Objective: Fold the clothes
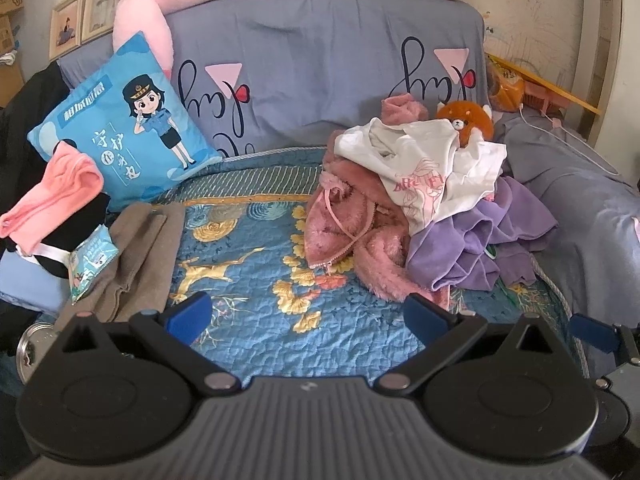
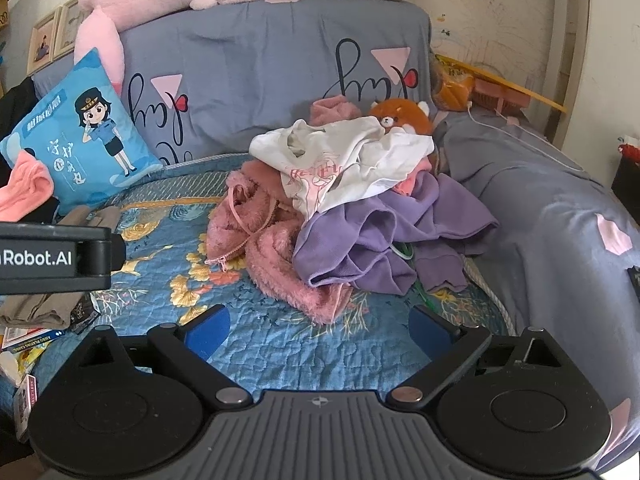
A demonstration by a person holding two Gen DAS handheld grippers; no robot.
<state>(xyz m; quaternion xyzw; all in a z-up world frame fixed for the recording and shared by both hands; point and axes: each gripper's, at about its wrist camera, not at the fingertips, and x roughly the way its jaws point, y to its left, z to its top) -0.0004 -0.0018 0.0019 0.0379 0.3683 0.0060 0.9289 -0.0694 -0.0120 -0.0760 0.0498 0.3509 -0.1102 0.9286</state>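
A heap of clothes lies on the blue quilt: a white printed T-shirt on top, a pink fuzzy zip jacket on its left and a purple garment on its right. A folded brown garment rests at the left. My left gripper hovers open over bare quilt, short of the heap. My right gripper is also open with nothing between its pads, just in front of the jacket and the purple garment. The left gripper's body shows at the left of the right wrist view.
A blue cartoon cushion and a pink plush lean on the grey-blue sofa back. An orange plush toy sits behind the heap. A pink cloth, a tissue pack and a metal tin lie left.
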